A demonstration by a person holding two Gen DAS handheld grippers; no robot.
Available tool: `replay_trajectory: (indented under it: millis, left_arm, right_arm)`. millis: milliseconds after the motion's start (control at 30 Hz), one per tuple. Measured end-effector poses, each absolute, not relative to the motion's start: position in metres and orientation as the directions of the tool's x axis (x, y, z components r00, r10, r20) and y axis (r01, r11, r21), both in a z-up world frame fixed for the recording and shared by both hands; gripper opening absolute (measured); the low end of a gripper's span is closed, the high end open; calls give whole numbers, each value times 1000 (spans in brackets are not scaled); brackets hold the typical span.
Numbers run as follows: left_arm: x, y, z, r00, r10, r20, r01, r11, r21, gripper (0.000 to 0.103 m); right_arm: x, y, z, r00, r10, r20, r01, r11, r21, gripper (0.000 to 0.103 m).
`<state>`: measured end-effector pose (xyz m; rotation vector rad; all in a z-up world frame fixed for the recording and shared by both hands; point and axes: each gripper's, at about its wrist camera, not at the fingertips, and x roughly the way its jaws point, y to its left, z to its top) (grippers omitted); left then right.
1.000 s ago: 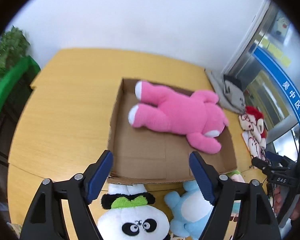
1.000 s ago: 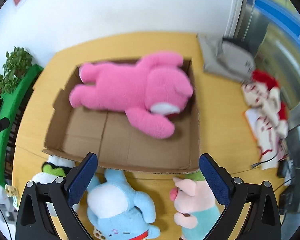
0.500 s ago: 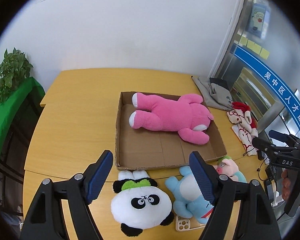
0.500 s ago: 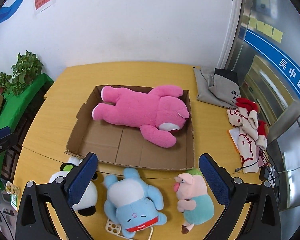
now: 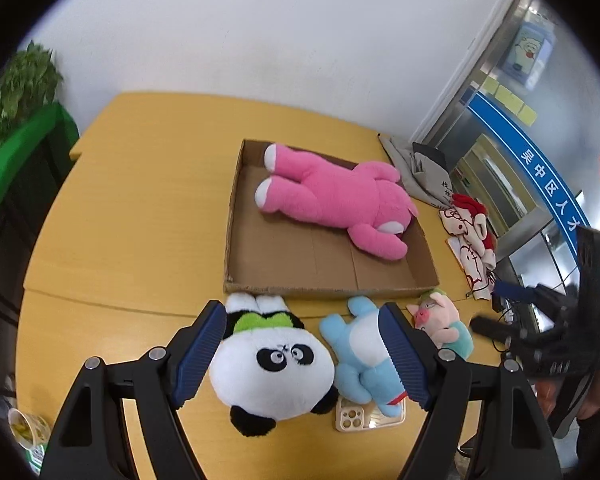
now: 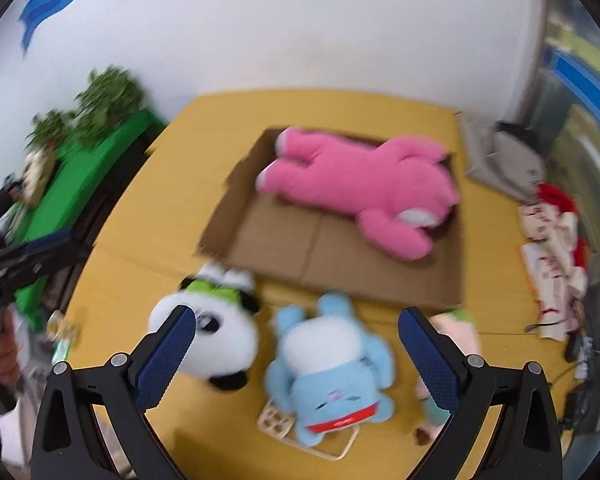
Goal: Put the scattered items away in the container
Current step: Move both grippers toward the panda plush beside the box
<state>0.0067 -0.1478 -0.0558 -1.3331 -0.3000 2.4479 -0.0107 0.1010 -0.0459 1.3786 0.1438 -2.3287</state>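
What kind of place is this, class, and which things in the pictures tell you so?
Probably an office or public service lobby, not a home. A blue sign band with Chinese characters runs across metal-framed glass doors, sticky notes are on the glass, and a potted plant sits on a green stand beside the wooden table.

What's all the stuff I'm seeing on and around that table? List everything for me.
cardboard box: 1, brown, open, middle of the table
pink plush bear: 1, pink, lying inside the box
panda plush: 1, black and white with green bow, on the table in front of the box
blue plush: 1, light blue, beside the panda
pig plush: 1, pink with teal body, right of the blue plush
phone case: 1, cream, partly under the blue plush
grey bag: 1, grey, table's far right corner
red and white cloth toys: a pile, right edge
table: 1, yellow wood
plants: green, on the left
left gripper: black with blue pads, open
right gripper: same, open
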Motion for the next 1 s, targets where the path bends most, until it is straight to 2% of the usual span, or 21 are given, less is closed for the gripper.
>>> replay_trajectory:
  millis: [333,600,667,767,1000]
  left_arm:
    - [-4,-174,-126,-361,443,-820,-76,-891,-448,78]
    - [-15,-184,-178,-245,485,-839,17,-864,-504,78]
    - [-20,-183,-190,-213,493,-843,18,-861,-508,78]
    - [-29,-187,-213,-161,574,-803,63,-806,-589,78]
    - [-49,-183,-251,-71,573,-817,76,-813,-577,78]
  right_arm:
    - [15,34,-121,-132,-457,-880,645,-713,273,103]
    - [4,20,-166,1,-484,-875,606,-695,386,103]
    - [2,17,-174,3,-477,-879,614,-693,379,103]
    - [0,9,-185,-11,-446,-895,659,-676,329,103]
    - [11,-15,-204,-63,-393,-917,801,-569,188,103]
